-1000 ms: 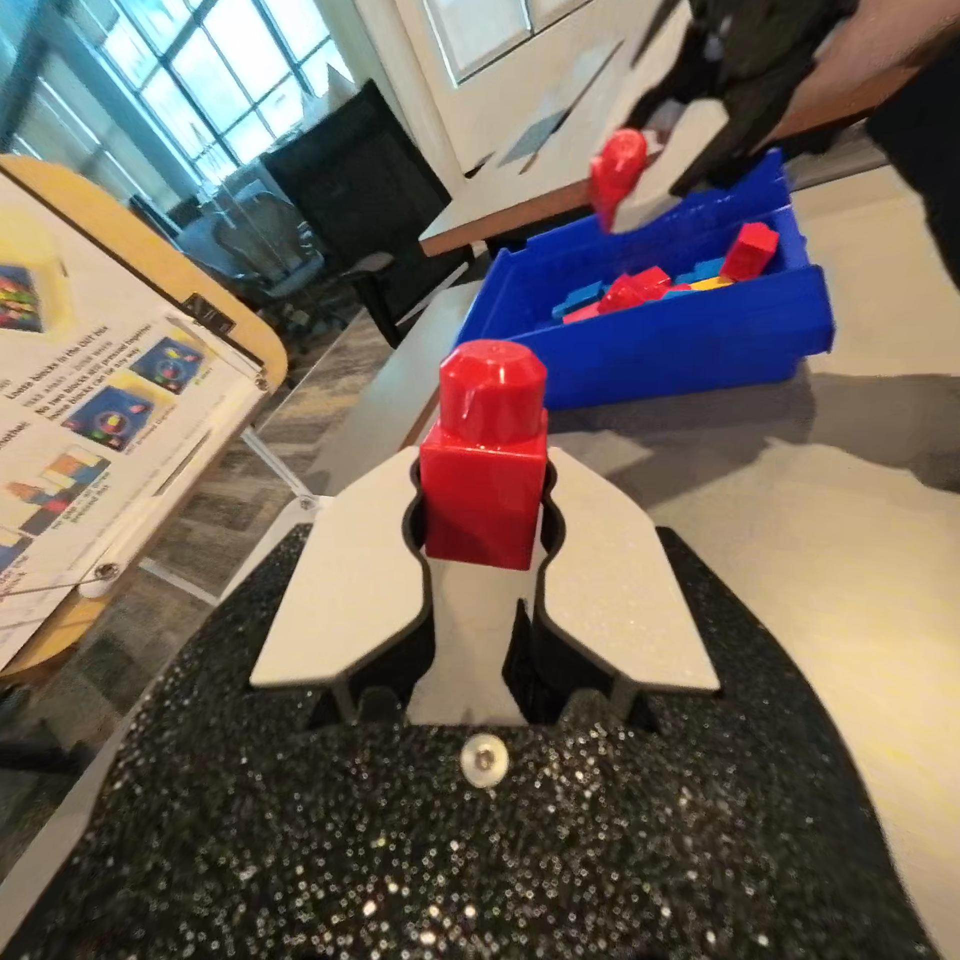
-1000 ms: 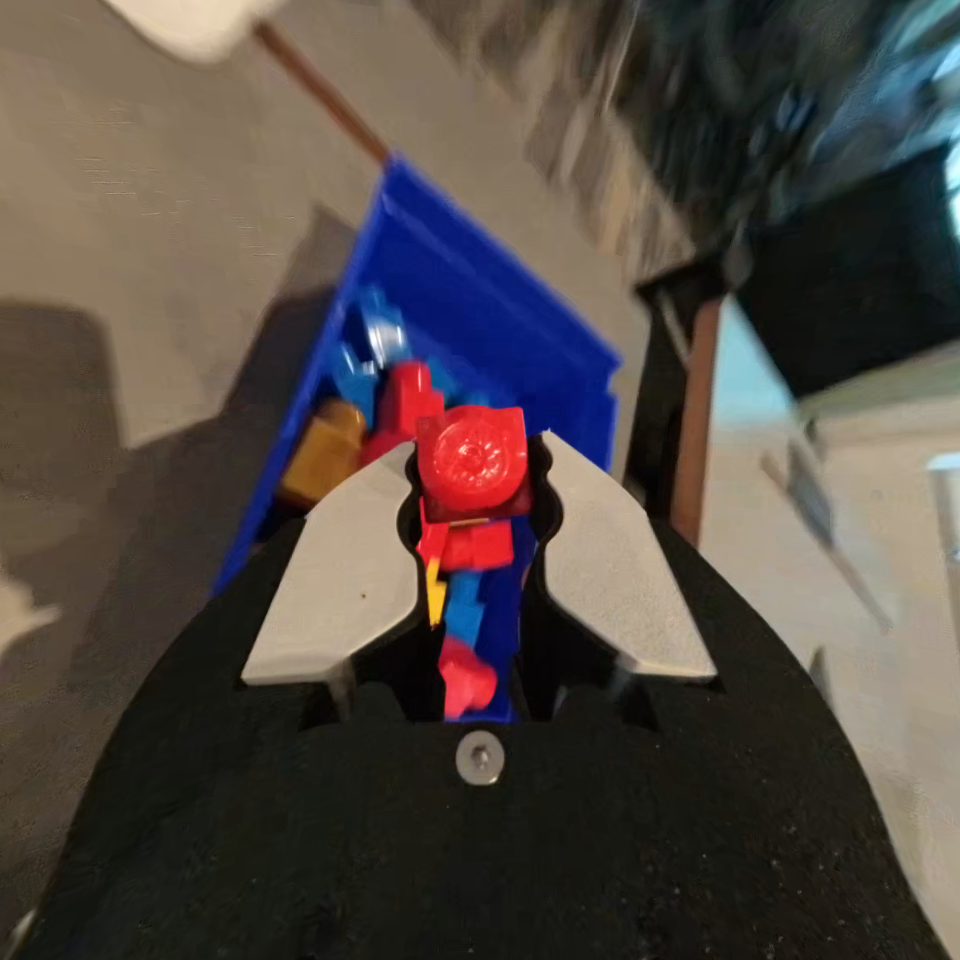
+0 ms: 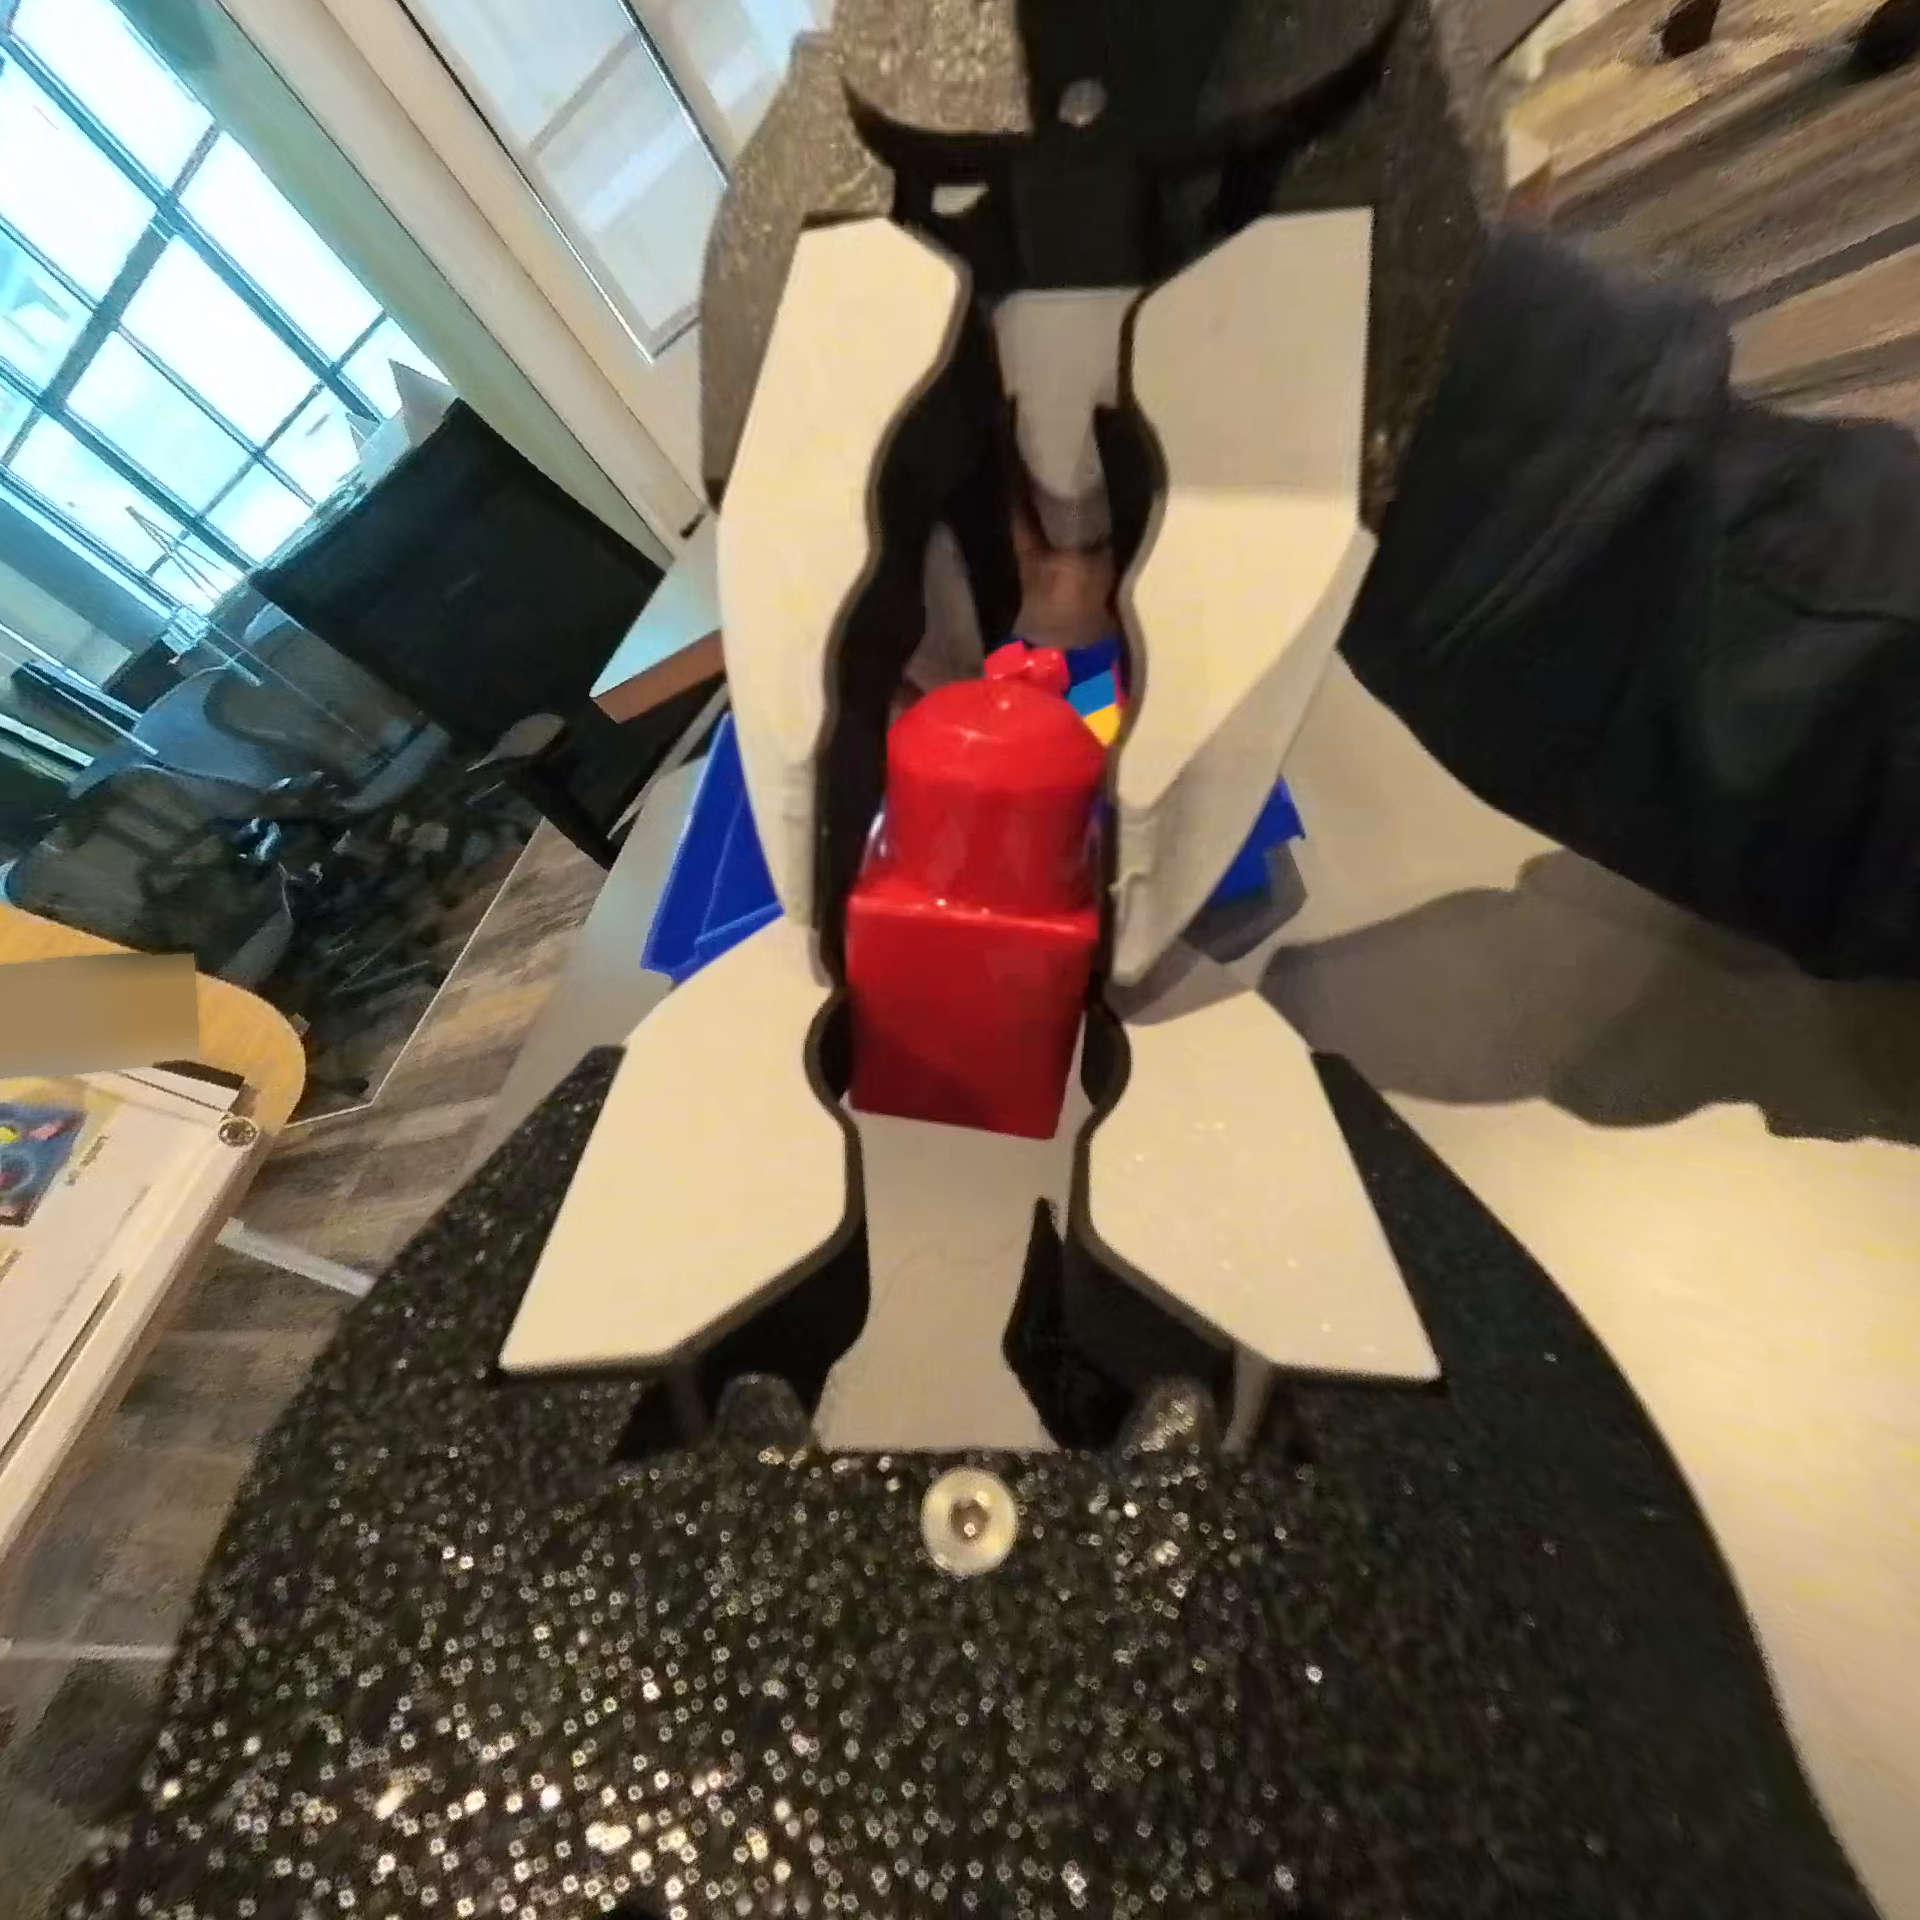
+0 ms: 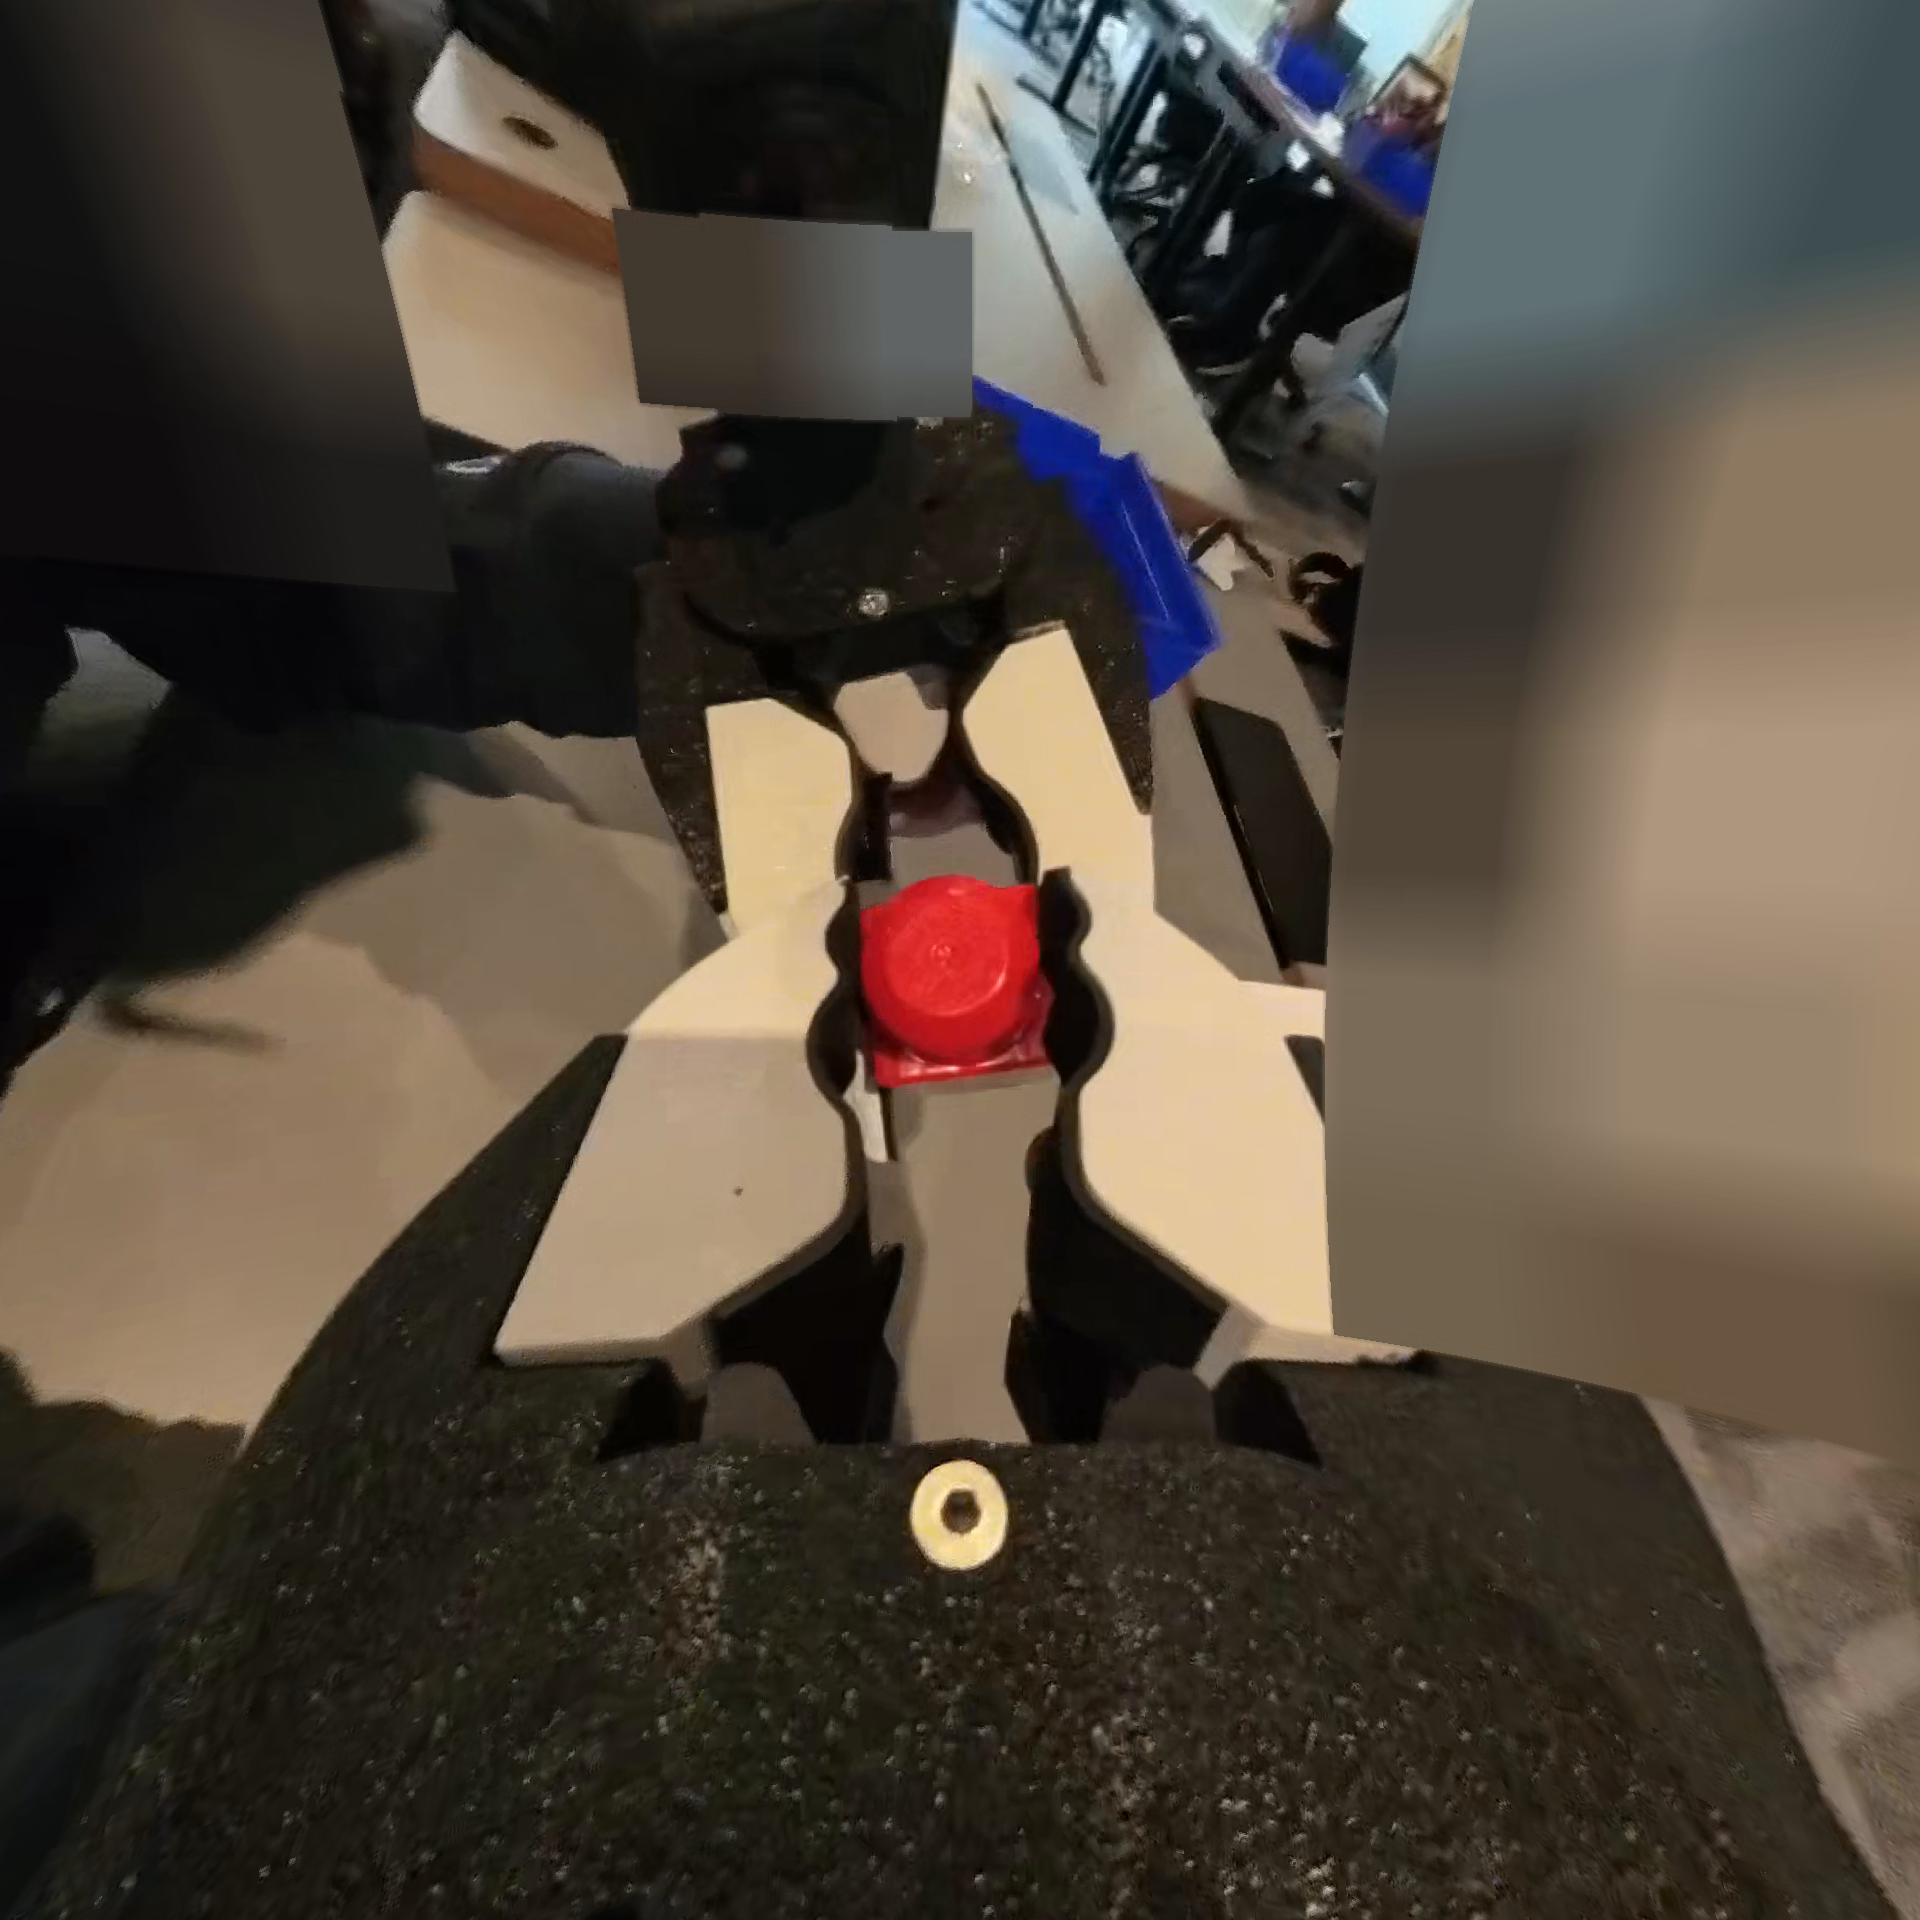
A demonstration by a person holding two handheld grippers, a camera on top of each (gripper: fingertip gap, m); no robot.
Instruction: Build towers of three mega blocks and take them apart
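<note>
Left tongs (image 3: 961, 1023) grip 1 red block (image 3: 961, 1013); right tongs (image 4: 951, 982) grip another red block (image 4: 948, 977), tips nearly meeting above the table (image 3: 1610, 1299), blue bin (image 3: 717, 883) behind.

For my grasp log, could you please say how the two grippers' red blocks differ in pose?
The left gripper holds the left block stud away from its camera; the right gripper holds the right block stud toward its camera. The left block's body shows; the right block's is mostly hidden. Both red, clamped between fingers.
</note>
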